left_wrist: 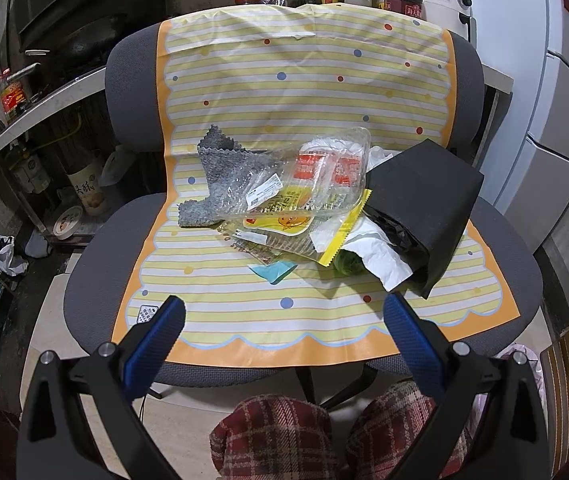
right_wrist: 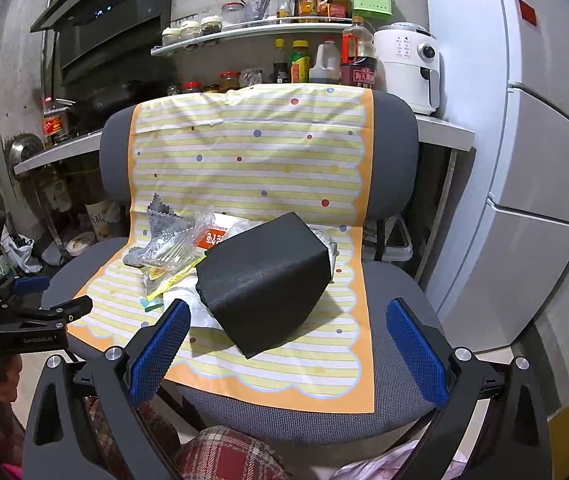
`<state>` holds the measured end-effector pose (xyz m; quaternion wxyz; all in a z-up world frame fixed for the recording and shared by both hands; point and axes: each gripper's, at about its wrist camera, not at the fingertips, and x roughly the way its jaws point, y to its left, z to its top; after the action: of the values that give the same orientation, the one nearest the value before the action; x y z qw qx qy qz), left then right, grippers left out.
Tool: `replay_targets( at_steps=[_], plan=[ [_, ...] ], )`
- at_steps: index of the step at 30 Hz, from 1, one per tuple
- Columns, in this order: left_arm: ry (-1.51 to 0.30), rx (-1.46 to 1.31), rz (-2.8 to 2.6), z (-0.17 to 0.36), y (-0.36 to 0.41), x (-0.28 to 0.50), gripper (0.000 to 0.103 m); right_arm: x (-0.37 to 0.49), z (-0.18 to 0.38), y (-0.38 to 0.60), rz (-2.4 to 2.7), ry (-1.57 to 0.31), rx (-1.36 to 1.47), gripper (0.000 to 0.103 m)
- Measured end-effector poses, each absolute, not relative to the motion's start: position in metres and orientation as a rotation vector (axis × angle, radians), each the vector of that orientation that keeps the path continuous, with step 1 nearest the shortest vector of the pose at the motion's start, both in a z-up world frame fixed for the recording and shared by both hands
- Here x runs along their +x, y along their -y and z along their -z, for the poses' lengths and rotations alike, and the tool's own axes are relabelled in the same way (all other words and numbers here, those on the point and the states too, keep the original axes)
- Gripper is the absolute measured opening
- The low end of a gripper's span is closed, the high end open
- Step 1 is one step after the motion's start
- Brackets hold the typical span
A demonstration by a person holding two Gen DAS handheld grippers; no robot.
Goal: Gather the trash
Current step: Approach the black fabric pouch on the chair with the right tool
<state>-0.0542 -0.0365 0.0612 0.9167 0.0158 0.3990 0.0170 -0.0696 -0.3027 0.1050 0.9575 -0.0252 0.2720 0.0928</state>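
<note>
A pile of trash lies on a striped yellow mat (left_wrist: 268,304) spread over a grey office chair (left_wrist: 92,276). It holds a clear plastic tray (left_wrist: 316,176), yellow snack wrappers (left_wrist: 284,224), a grey cloth (left_wrist: 220,172), white crumpled paper (left_wrist: 376,252) and a small teal scrap (left_wrist: 276,270). A black bag-lined box (left_wrist: 424,204) lies tipped on its side at the pile's right, its mouth toward the trash. My left gripper (left_wrist: 284,316) hovers open in front of the pile, near the seat's front edge. My right gripper (right_wrist: 288,320) is open too, just short of the black box (right_wrist: 268,280).
Behind the chair runs a kitchen counter with sauce bottles (right_wrist: 324,60) and a white air fryer (right_wrist: 408,64). A grey fridge (right_wrist: 544,160) stands to the right, a stove hood (right_wrist: 104,12) to the left. A person's plaid-clad knees (left_wrist: 284,432) are below the seat edge.
</note>
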Motion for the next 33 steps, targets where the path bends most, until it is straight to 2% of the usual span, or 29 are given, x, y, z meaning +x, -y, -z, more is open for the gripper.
replay_targets(
  at_steps=[22,33],
  plan=[
    [-0.826,0.028,-0.039,-0.059,0.032,-0.054,0.096,-0.065,-0.1,0.302,-0.19,-0.573,-0.032,0.097],
    [-0.858,0.019,-0.067,-0.031,0.009,-0.041,0.096,-0.046,-0.076,0.291,-0.139,-0.613,-0.039,0.097]
  ],
)
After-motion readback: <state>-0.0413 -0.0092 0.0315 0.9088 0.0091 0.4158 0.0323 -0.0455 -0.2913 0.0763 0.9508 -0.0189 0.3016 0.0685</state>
